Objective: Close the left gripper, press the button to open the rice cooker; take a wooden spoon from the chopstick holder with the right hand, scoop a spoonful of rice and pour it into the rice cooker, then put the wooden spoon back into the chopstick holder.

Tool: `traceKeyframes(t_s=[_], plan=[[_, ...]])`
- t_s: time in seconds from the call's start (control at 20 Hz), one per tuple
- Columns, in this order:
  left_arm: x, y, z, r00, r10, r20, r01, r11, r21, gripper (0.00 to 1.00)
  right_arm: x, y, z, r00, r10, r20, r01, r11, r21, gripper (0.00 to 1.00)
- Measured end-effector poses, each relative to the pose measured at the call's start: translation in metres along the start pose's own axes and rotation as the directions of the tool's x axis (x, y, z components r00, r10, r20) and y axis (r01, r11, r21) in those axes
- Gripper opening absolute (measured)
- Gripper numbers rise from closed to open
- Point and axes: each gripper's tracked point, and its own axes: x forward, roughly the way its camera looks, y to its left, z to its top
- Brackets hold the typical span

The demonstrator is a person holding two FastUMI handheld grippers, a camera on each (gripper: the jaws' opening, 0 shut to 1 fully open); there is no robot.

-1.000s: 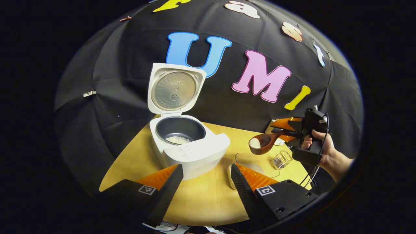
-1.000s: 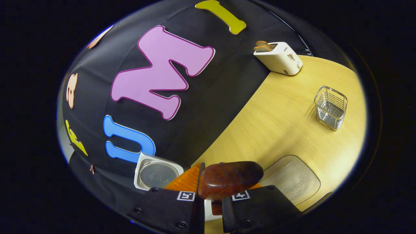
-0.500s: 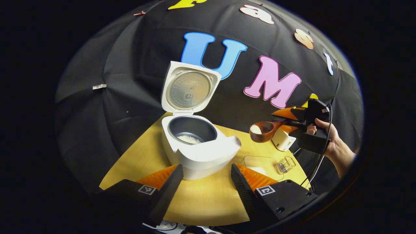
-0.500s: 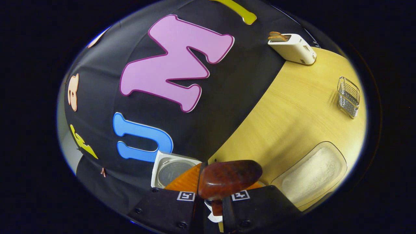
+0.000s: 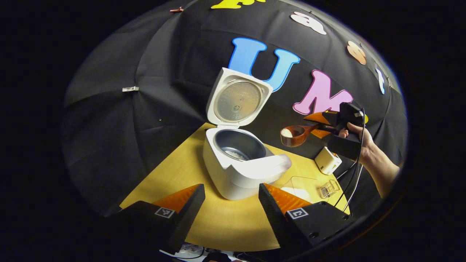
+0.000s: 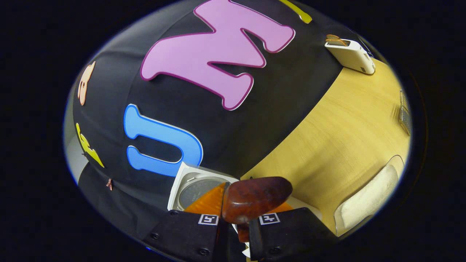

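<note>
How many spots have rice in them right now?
3: some in the wooden spoon held by the right gripper, some in the rice cooker pot, and the clear tray on the table.

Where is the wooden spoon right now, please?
In the left gripper view, the wooden spoon is held in the air by the right gripper, right of the open rice cooker, above the table.

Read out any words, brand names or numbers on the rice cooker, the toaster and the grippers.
Rice cooker lid: small print on the inner plate, too blurred to read.
Toaster: dark marks on its side, too small to read.
Left hand-held gripper and right hand-held gripper: square coded tags, no words.
</note>
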Motion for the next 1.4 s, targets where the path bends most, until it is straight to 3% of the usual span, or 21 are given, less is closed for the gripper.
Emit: traceKeyframes(t_s=[0.1, 0.15, 0.4, 0.6, 0.8, 0.95, 1.0, 1.1, 1.3, 1.35, 1.4], plan=[[0.005, 0.014, -0.001, 1.000, 0.019, -0.017, -0.019, 1.000, -0.009, 0.96, 0.020, 0.007, -0.012, 1.000, 0.007, -0.015, -0.007, 1.000, -0.003, 0.14], [0.007, 0.020, 0.001, 0.999, 0.024, -0.026, -0.025, 0.999, -0.020, 0.96, 0.028, 0.010, -0.017, 1.000, 0.006, -0.022, -0.007, 1.000, -0.031, 0.25], [0.023, 0.040, 0.008, 0.999, 0.028, -0.023, -0.028, 0.999, -0.030, 0.96, 0.076, 0.016, -0.040, 1.000, -0.008, -0.020, 0.004, 0.985, -0.174, 0.25], [0.027, 0.051, 0.012, 0.999, 0.045, -0.008, -0.045, 0.996, -0.072, 0.96, 0.097, 0.011, -0.055, 0.999, -0.030, 0.010, 0.032, 0.932, -0.361, 0.25], [0.027, 0.060, 0.000, 0.998, 0.059, -0.026, -0.062, 0.990, -0.126, 0.96, 0.102, 0.020, -0.084, 1.000, -0.005, -0.002, 0.003, 0.817, -0.576, 0.25], [0.025, 0.061, -0.009, 0.997, 0.058, -0.048, -0.062, 0.995, -0.073, 0.96, 0.104, 0.021, -0.108, 1.000, -0.006, -0.022, -0.011, 0.711, -0.703, 0.25], [0.024, 0.064, -0.006, 0.997, 0.063, -0.034, -0.064, 0.997, -0.048, 0.92, 0.104, 0.023, -0.115, 1.000, -0.001, -0.027, -0.019, 0.677, -0.736, 0.25], [0.025, 0.071, -0.005, 0.997, 0.074, -0.018, -0.075, 0.996, -0.041, 0.96, 0.103, 0.031, -0.127, 0.999, 0.027, -0.034, -0.043, 0.594, -0.803, 0.25], [0.025, 0.077, -0.003, 0.995, 0.095, 0.011, -0.092, 0.988, -0.123, 0.96, 0.101, 0.043, -0.158, 0.995, 0.077, -0.066, -0.092, 0.407, -0.909, 0.25], [0.025, 0.077, -0.005, 0.995, 0.097, 0.011, -0.095, 0.988, -0.125, 0.92, 0.100, 0.044, -0.164, 0.994, 0.079, -0.071, -0.095, 0.377, -0.921, 0.25], [0.025, 0.081, -0.006, 0.993, 0.115, 0.012, -0.113, 0.987, -0.116, 0.96, 0.097, 0.046, -0.168, 0.993, 0.088, -0.074, -0.101, 0.352, -0.930, 0.25]])
